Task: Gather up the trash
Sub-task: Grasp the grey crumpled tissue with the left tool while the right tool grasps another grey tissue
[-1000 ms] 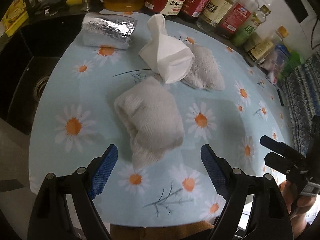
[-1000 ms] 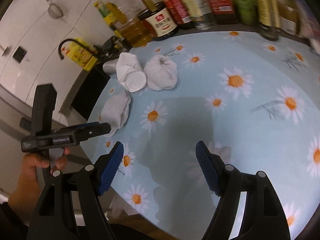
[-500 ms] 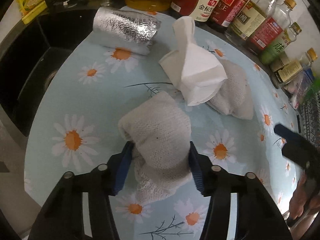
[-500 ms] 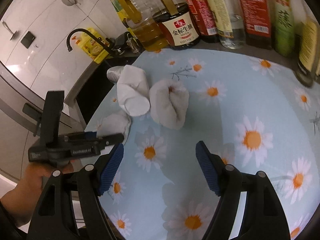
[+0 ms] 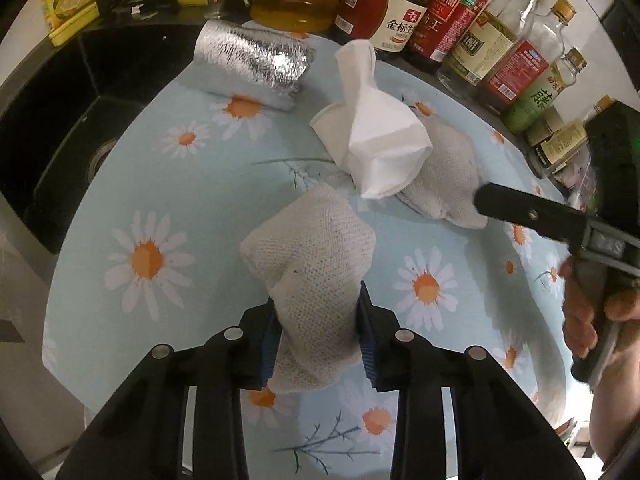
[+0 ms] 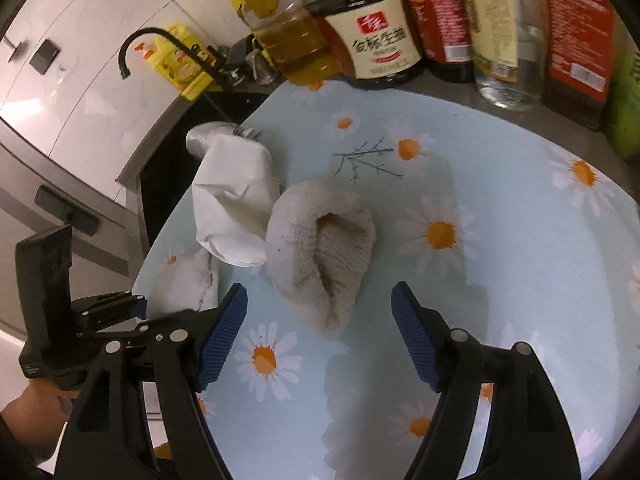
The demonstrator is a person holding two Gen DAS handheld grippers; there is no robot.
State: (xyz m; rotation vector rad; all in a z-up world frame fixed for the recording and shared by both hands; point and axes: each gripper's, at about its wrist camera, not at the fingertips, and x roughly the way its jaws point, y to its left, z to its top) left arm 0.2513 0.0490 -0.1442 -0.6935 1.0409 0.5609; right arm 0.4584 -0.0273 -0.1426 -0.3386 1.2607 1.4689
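Left claw bites a rag, right claw gapes wide.

Over by the sink side, the left gripper [image 5: 318, 330] is pinched tight on the near grey rag [image 5: 310, 276], its blue pads squeezing the cloth's lower half above the daisy tablecloth [image 5: 160, 184]. Ahead of it lies a white paper wad [image 5: 376, 144], foil roll [image 5: 250, 58] beyond. The right gripper [image 6: 320, 336] hangs spread, holding nothing, the second grey rag [image 6: 320, 248] just ahead between its pads.
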